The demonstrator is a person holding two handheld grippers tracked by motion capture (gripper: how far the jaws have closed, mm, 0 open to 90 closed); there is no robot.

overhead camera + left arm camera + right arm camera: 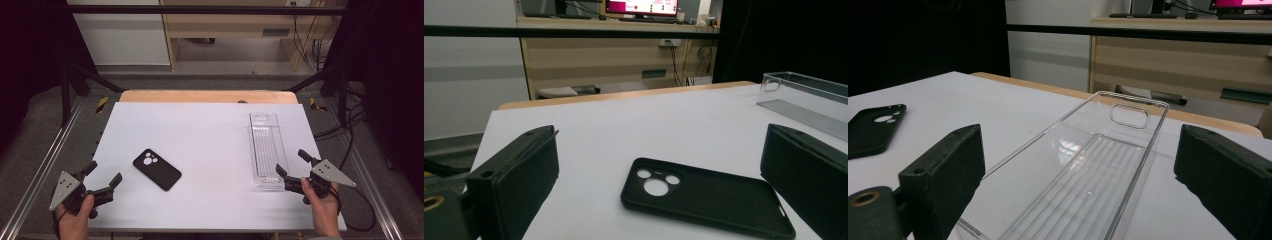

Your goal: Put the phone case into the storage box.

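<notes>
A black phone case point(157, 169) lies flat on the white table point(200, 135), left of centre, camera cut-outs up. My left gripper point(103, 175) rests at the table's front left corner, open and empty, its jaws pointing toward the case point(704, 197), which lies just beyond them. A clear plastic tray point(266, 149) lies lengthwise on the right side. At its near end my right gripper point(292, 164) stands open, jaws apart on either side of the tray's near end point(1083, 190), not pressing it.
The table's wooden back edge point(207, 96) runs behind the white top. Metal rails point(45, 165) flank the table on both sides. Cables point(350, 135) trail off at the right. A desk and monitor point(641, 6) stand beyond.
</notes>
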